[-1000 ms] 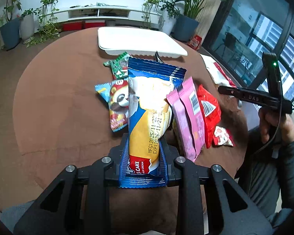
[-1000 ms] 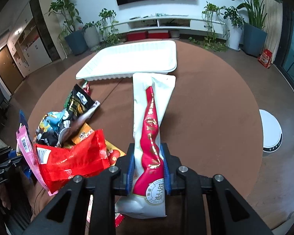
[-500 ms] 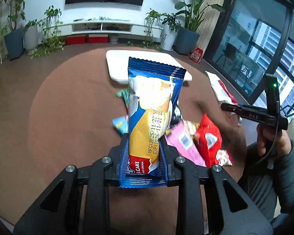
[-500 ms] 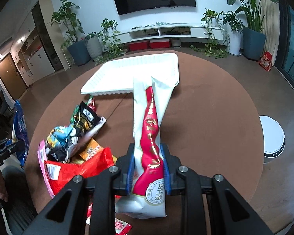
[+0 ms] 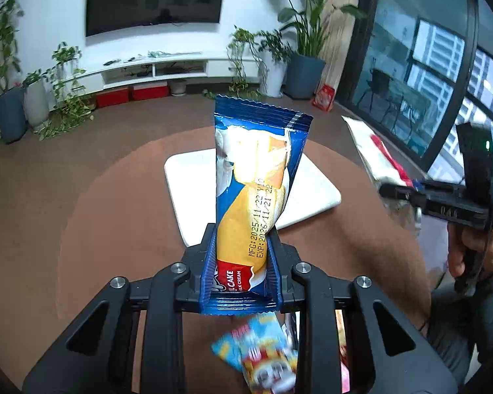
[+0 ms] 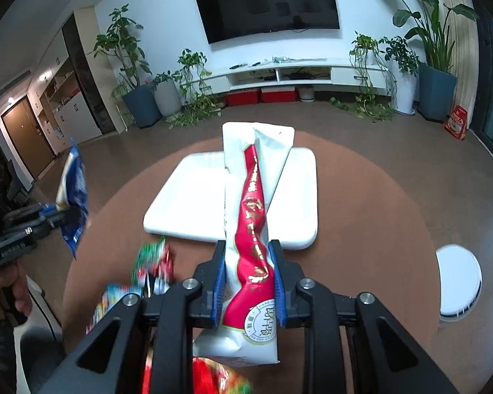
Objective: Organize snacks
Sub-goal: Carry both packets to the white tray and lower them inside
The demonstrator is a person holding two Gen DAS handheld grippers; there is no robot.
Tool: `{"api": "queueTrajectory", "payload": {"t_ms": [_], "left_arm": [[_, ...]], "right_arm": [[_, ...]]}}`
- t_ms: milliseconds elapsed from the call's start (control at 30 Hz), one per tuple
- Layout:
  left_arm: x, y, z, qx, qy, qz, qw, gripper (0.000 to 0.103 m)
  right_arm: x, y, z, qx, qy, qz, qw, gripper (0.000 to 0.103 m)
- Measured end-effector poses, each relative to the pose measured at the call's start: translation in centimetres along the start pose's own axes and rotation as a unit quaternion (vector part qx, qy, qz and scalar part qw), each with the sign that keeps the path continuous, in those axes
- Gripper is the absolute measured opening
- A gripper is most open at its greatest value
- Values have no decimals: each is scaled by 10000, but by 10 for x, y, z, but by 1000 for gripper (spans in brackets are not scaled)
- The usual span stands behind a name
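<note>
My left gripper [image 5: 242, 246] is shut on a blue and yellow cake packet [image 5: 253, 177], held upright above the round brown table [image 5: 92, 229]. My right gripper [image 6: 249, 259] is shut on a long white and red snack packet [image 6: 251, 216]. A white tray [image 5: 312, 190] [image 6: 187, 203] lies on the far part of the table, behind both held packets. The left gripper with its blue packet [image 6: 74, 193] shows at the left edge of the right wrist view. The right gripper [image 5: 443, 200] with its white packet shows at the right of the left wrist view.
Loose snack packets [image 5: 266, 354] [image 6: 154, 259] lie blurred on the near table, under the grippers. A person's hand [image 5: 470, 249] holds the right gripper. Beyond the table are potted plants, a low white TV shelf [image 6: 295, 72] and a round white device [image 6: 457, 282] on the floor.
Both grippers rose and moved forward toward the tray, each keeping its packet. The snack pile slid down to the bottom of both views and the tray now sits behind the packets.
</note>
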State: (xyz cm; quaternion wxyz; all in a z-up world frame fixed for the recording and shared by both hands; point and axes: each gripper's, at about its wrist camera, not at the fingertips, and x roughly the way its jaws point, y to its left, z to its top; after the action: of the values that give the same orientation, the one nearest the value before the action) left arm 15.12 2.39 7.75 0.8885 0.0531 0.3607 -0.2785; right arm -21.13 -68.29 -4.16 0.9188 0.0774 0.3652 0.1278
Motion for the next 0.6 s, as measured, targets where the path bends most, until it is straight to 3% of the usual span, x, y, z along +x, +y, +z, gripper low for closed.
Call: {"api": "queueTrajectory", "payload": {"t_ms": [167,300,600], "left_arm": [[43,10,38,-62,380,16,9993,25],[88,26,56,-214,856,66,9961,25],[154,43,50,-217,1498,401,9877,25]], "right_arm": [[51,0,42,-104,204,-137,9996,27],[92,-10,51,103,364,-73,9993,26],[137,-39,47,219,612,-348,9973,27]]}}
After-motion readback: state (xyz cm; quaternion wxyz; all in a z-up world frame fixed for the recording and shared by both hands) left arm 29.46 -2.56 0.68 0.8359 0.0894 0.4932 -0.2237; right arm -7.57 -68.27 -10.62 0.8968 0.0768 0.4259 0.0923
